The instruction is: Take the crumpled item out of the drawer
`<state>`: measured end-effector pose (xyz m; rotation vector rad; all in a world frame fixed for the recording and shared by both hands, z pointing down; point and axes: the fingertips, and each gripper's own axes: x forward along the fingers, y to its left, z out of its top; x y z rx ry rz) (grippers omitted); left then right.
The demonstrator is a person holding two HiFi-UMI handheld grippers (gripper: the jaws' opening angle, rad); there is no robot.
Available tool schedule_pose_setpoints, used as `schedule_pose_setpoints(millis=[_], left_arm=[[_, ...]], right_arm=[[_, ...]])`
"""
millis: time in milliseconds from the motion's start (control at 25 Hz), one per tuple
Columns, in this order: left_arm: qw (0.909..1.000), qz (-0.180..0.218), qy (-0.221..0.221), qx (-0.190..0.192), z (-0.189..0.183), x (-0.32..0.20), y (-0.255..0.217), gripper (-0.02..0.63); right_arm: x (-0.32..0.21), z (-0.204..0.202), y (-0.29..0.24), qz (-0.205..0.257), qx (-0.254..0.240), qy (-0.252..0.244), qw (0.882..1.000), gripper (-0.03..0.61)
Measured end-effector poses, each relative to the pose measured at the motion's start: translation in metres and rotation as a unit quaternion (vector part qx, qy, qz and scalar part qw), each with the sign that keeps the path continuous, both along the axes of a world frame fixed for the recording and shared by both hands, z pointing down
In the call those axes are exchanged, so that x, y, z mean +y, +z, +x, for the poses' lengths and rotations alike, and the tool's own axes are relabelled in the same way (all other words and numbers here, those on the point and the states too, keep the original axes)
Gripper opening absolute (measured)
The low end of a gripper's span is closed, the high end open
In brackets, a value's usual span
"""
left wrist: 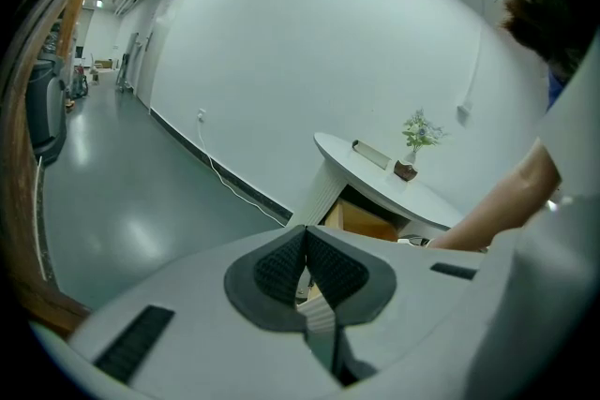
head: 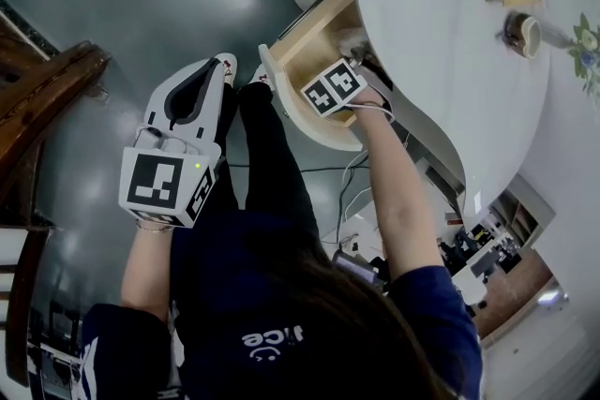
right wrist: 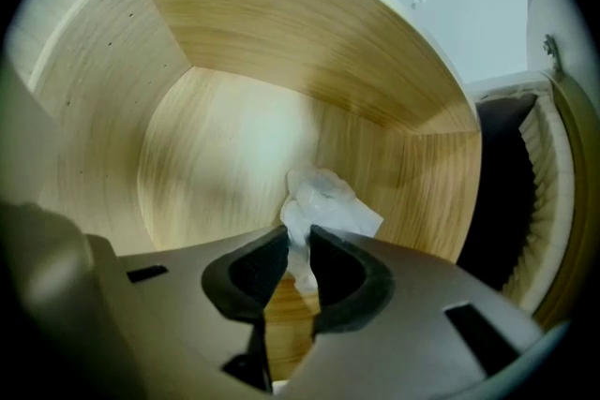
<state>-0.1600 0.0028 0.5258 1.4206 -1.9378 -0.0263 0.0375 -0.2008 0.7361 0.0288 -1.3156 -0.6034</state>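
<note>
drawer (right wrist: 281, 23): open, bare wood inside
crumpled item (right wrist: 328, 201): white wad, down inside the drawer
right gripper (right wrist: 298, 248): reached in, jaws pinched onto the wad's near end
left gripper (left wrist: 306, 262): held off to the side, jaws closed on nothing
done: the grab looks made
left: lifting it out; can't really tell if it's off the drawer floor yet

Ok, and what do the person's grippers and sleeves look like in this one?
The left gripper and the right gripper both have pale grey moulded shells with dark ribbed pads. Each carries a white cube with black square markers. The person wears a dark navy short-sleeved top.
</note>
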Motion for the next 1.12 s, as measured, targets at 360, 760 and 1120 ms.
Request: schedule_pose_setpoints(millis=[360,760,1120], left_arm=[[1.0000,0.000,0.003,-0.008,-0.001,-0.005,-0.009,0.005],[0.9996,0.007,0.016,-0.020,0.005,-0.015,-0.029,0.005],[0.9991,0.014,0.031,-0.027,0.011,-0.028,-0.044,0.005]], right_arm=[[0.034,-0.010,-0.007,-0.051,-0.019,-0.007,0.999,0.078],[0.048,-0.015,-0.024,-0.100,-0.046,0.008,0.994,0.077],[0.053,-0.022,-0.046,-0.128,-0.075,0.027,0.989,0.075]])
